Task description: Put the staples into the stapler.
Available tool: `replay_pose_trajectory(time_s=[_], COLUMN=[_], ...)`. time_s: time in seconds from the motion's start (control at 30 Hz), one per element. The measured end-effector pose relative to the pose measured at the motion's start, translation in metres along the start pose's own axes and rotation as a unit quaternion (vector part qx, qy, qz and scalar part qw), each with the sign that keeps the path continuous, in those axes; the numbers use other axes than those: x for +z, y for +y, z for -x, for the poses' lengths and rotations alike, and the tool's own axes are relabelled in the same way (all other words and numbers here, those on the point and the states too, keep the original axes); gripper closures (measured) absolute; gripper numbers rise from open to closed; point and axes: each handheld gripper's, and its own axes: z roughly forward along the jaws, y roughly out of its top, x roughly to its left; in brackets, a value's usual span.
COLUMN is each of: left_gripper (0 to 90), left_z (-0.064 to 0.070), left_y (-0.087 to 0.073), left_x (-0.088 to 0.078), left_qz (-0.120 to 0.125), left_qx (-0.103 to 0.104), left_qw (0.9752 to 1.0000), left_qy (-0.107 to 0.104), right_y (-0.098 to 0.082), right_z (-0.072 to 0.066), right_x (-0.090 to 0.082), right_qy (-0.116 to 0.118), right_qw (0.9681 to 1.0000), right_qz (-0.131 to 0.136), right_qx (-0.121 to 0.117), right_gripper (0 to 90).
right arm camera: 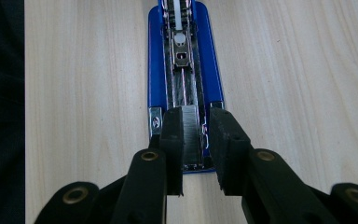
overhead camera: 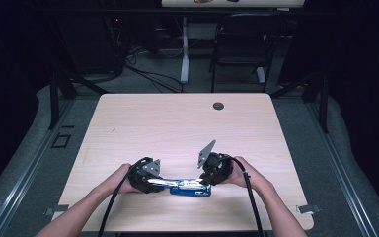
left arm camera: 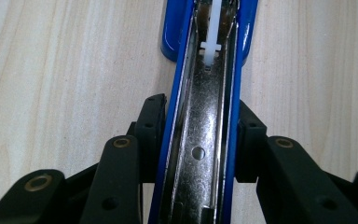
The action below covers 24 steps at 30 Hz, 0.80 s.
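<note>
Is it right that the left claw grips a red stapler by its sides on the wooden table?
Not quite: the stapler is blue, not red, as the left gripper view shows. The rest holds: the left claw grips it by its sides, on the wooden table.

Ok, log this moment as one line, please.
left gripper: shut on opened blue stapler | right gripper: jaws at its magazine, grip unclear | table

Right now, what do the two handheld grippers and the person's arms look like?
Both are black. The left gripper and right gripper each carry a grey three-cornered plate on top and trail a black cable. Up close, the black fingers are blocky, on arms with brass-ringed pivots. The forearms are bare, no sleeves.
</note>
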Motion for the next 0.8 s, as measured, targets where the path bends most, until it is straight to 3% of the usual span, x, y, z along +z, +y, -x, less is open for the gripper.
replay_pose_trajectory(time_s=[0.37, 0.53, 0.8], left_gripper=[62.9, 62.9, 62.9], left_z=[0.0, 0.001, 0.002], left_y=[0.0, 0.0, 0.001], left_x=[0.0, -0.001, -0.003], left_qz=[0.0, -0.002, 0.003], left_qx=[0.001, 0.003, 0.006], left_qw=[1.0, 1.0, 1.0], left_qy=[0.001, 0.005, 0.006], right_y=[0.004, 0.011, 0.023], right_z=[-0.004, -0.013, -0.022], right_x=[-0.005, 0.003, 0.016], right_qy=[-0.024, -0.039, -0.054], right_qw=[0.9985, 0.9969, 0.9954], right_qz=[0.027, 0.034, 0.035], right_qx=[0.041, 0.059, 0.07], right_gripper=[84.7, 87.4, 87.9])
